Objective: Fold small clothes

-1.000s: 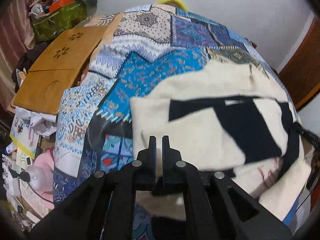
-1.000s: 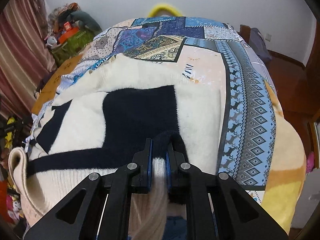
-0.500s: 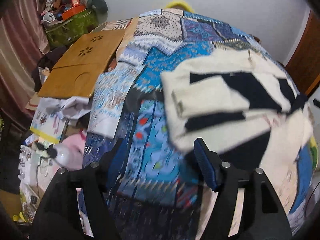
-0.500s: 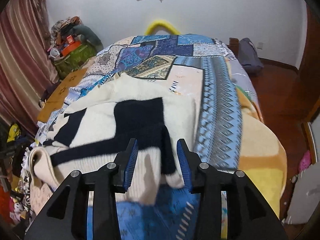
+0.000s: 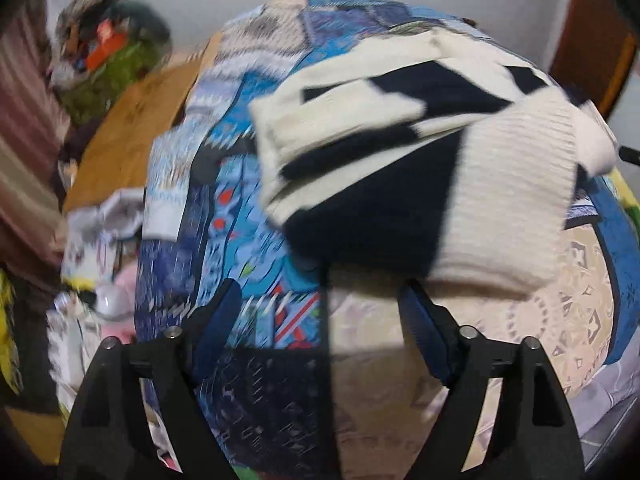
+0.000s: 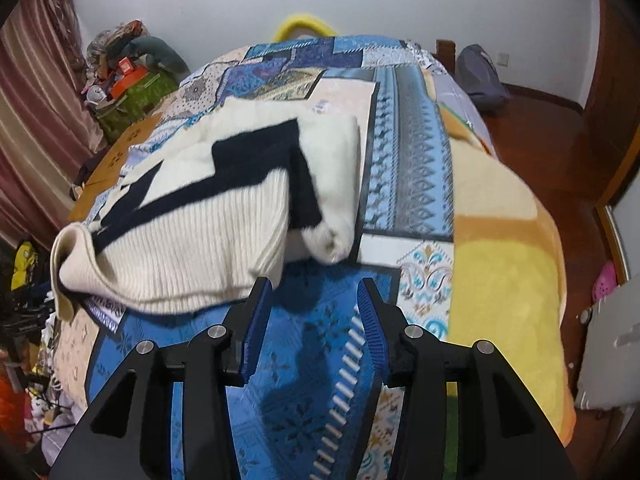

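Cream and navy knit, the folded sweater (image 6: 224,216) lies on the patchwork bedspread (image 6: 408,168) toward the left side of the bed, its ribbed hem (image 6: 192,256) turned over the top and one rolled cream edge (image 6: 68,264) curling at the left. The right tongs (image 6: 312,292) hover over bare blue quilt just in front of the sweater; their jaws have just been opening and now stand apart, blue pads (image 6: 256,320) facing each other with only bedspread between them, the left pad near the hem's edge but not pressing on it. In the left wrist view the picture is smeared, so fine detail is uncertain, yet the left tongs (image 5: 320,296) are plainly released too: their jaws have just been spreading wide, and nothing sits between them, the sweater (image 5: 400,152) lying just beyond the tips on the quilt (image 5: 256,208). Beside the bed on the left a brown wooden board (image 5: 132,128) rests flat, and past it a green bag (image 6: 132,96) stacked with clutter stands against the striped curtain (image 6: 36,104). A yellow hoop (image 6: 304,24) shows at the far end of the bed, and red-brown wooden floor (image 6: 552,148) runs along the right side.
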Tool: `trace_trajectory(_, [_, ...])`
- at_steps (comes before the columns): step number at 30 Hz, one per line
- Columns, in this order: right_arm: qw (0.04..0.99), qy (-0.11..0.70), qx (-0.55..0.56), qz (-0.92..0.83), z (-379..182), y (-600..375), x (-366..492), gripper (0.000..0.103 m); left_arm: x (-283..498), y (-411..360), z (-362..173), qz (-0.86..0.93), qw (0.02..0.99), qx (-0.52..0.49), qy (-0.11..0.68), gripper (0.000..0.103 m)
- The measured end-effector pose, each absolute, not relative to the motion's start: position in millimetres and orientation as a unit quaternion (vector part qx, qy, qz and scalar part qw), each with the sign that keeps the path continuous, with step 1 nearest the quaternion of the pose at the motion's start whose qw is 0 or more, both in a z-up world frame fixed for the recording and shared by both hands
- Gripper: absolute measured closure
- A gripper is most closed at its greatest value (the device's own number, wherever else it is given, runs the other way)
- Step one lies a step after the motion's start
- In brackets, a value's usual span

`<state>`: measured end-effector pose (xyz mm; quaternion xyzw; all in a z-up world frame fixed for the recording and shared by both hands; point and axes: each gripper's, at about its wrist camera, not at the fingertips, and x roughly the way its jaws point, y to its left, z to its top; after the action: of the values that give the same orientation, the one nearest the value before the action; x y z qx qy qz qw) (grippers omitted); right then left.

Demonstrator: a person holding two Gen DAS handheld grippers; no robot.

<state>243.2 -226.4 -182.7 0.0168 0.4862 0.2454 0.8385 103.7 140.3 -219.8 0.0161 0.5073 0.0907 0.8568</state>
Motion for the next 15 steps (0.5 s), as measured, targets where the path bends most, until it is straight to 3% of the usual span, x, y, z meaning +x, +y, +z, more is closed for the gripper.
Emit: trace_trajectory(15, [0.84,0.485,0.01,0.245,-189,-224,250,0.062,189,157,-192,0.085,0.873,-0.036,0.479,0.022])
